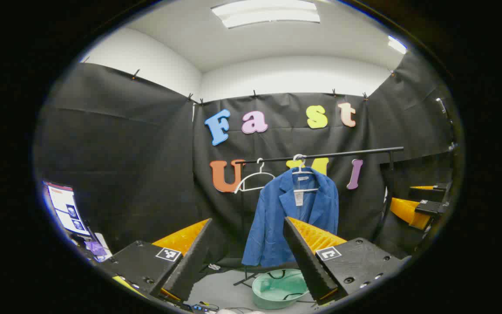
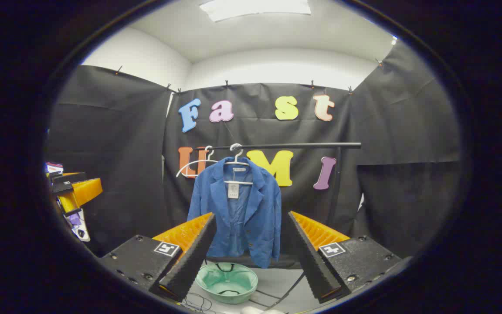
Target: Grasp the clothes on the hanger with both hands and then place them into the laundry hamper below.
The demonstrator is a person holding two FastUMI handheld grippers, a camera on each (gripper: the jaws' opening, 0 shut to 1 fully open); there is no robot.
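A blue jacket [image 1: 277, 218] [image 2: 238, 213] hangs on a white hanger [image 1: 305, 172] [image 2: 235, 163] from a black rail [image 1: 342, 153] [image 2: 286, 145]. Under it, on the floor, sits a pale green laundry hamper [image 1: 277, 288] [image 2: 226, 282]. My left gripper [image 1: 247, 235] stands open some way short of the jacket, nothing between its fingers. My right gripper [image 2: 251, 231] is open too, framing the jacket's lower half from a distance. The right gripper [image 1: 412, 209] also appears at the right edge of the left gripper view, and the left gripper [image 2: 74, 189] at the left edge of the right gripper view.
An empty white hanger [image 1: 254, 179] [image 2: 194, 165] hangs left of the jacket on the same rail. The rail's upright post [image 2: 336, 192] stands to the right. A lit screen [image 1: 66, 209] sits at the far left. Cables [image 2: 198, 301] lie on the grey floor near the hamper.
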